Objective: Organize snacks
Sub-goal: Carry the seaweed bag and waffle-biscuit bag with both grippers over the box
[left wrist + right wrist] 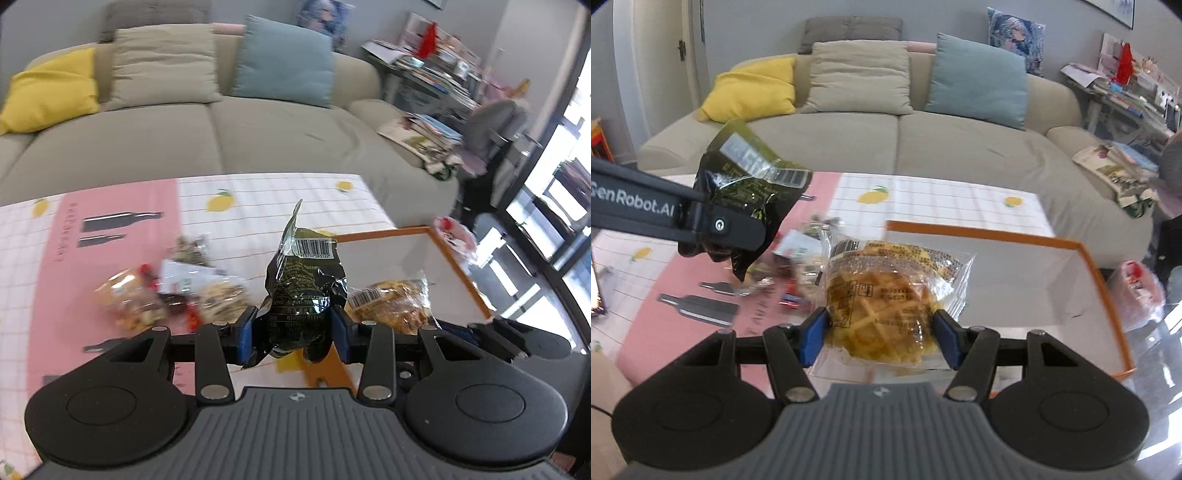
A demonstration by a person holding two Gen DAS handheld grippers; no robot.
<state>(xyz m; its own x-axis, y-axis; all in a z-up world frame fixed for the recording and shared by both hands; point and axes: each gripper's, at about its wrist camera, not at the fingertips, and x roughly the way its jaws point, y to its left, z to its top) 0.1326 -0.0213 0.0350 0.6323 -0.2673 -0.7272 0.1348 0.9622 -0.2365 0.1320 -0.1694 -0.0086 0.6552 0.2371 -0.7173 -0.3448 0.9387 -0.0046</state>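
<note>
My left gripper is shut on a crumpled black snack packet with a barcode label, held up above the table; the packet also shows in the right wrist view, clamped in the left gripper's fingers. My right gripper is shut on a clear-wrapped yellow waffle pastry, held over the near edge of the orange-rimmed box. The same pastry shows in the left wrist view. A pile of loose snack packets lies on the pink part of the tablecloth, left of the box.
The table has a pink and lemon-print cloth. The orange box has a white bare floor. A beige sofa with cushions stands behind the table. A red and white bag sits right of the box.
</note>
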